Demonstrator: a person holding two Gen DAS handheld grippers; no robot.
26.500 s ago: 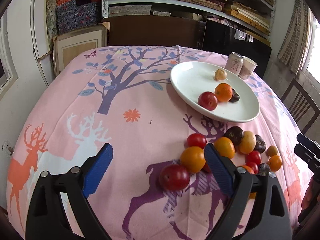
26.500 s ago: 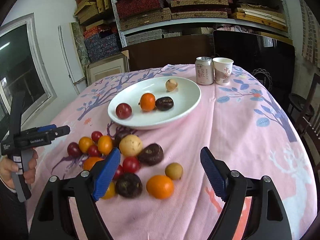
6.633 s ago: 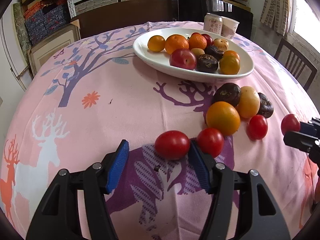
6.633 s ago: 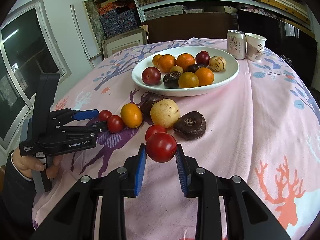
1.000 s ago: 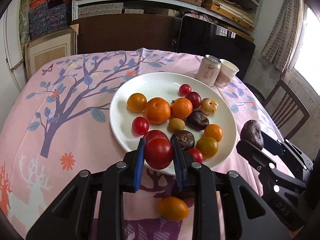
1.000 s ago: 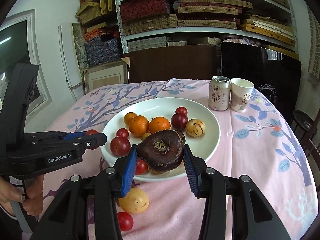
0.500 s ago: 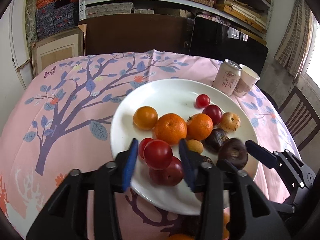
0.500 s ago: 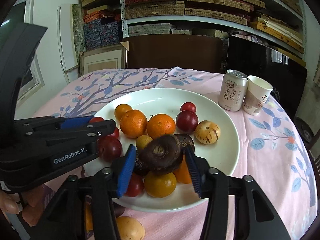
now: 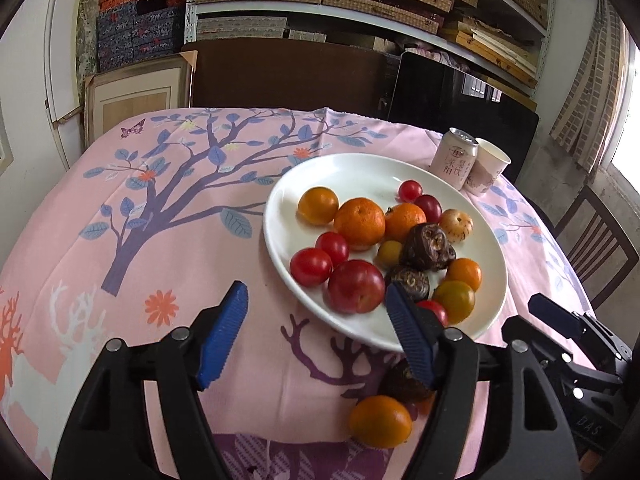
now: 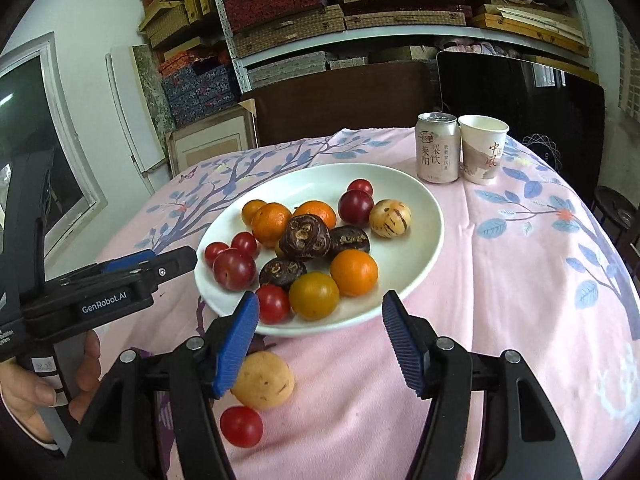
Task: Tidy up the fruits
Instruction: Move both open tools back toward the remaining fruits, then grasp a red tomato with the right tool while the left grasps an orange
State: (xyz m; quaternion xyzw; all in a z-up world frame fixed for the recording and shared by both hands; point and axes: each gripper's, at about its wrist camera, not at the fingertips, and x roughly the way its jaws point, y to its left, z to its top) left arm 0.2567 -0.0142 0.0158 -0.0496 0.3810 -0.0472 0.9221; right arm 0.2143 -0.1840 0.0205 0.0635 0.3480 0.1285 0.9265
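Note:
A white plate point(image 9: 360, 174) point(image 10: 320, 180) holds several oranges, tomatoes, plums and dark brown fruits. A red tomato point(image 9: 311, 266) lies at its near-left edge. A dark brown fruit point(image 10: 305, 237) rests on top of the pile. My left gripper point(image 9: 315, 288) hangs over the plate's near rim, its jaws opening with nothing between them. My right gripper point(image 10: 321, 298) stands open and empty in front of the plate. On the cloth lie an orange fruit point(image 9: 380, 420), a half-hidden dark fruit point(image 9: 404, 384), a beige fruit point(image 10: 264, 380) and a small tomato point(image 10: 241, 426).
A drink can point(image 10: 437, 148) and a paper cup point(image 10: 482, 148) stand just behind the plate. A hand point(image 10: 40, 392) grips the left tool's handle at the left. A wooden chair point(image 9: 596, 248) is at the table's right, and shelves fill the back wall.
A second ago each gripper was shut on a fruit. Both fruits now lie on the plate. Both grippers have spread their jaws and drawn back toward the near rim.

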